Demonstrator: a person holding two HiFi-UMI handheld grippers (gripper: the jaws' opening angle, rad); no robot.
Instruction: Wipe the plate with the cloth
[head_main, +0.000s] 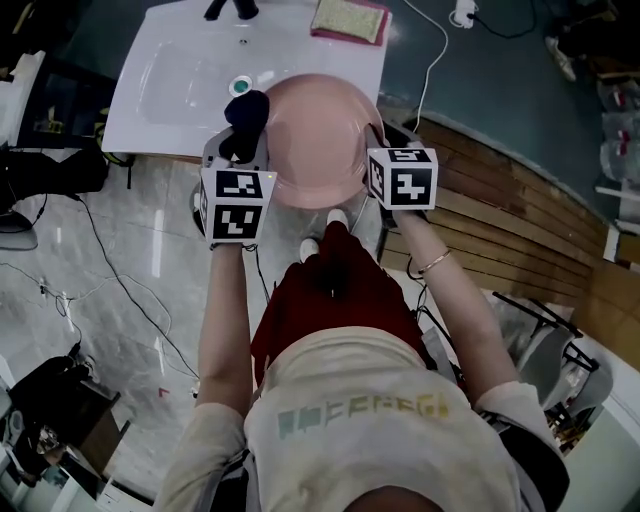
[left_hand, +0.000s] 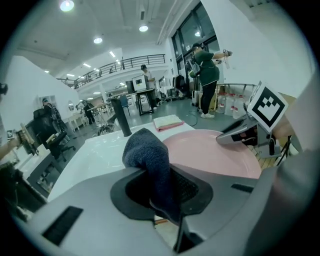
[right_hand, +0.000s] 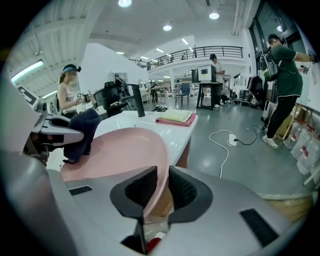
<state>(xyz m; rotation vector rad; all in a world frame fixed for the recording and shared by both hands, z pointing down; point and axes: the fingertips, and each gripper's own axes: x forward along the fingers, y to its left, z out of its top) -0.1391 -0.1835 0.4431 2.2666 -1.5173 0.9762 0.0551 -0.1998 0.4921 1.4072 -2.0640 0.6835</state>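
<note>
A large pink plate (head_main: 318, 135) is held over the front edge of a white sink counter (head_main: 180, 80). My right gripper (head_main: 378, 135) is shut on the plate's right rim (right_hand: 162, 165); the rim runs between its pads. My left gripper (head_main: 243, 135) is shut on a dark blue cloth (head_main: 245, 118), which bulges up out of the jaws (left_hand: 150, 160). The cloth sits at the plate's left edge (left_hand: 210, 150). In the right gripper view the cloth (right_hand: 80, 132) hangs down onto the plate's far side, under the left gripper (right_hand: 52, 132).
A pink and yellow folded towel (head_main: 349, 18) lies at the counter's back right. A black tap (left_hand: 122, 117) stands at the back of the sink, with a green drain ring (head_main: 240, 86) in the basin. Cables run over the floor (head_main: 430, 60). People stand in the hall behind.
</note>
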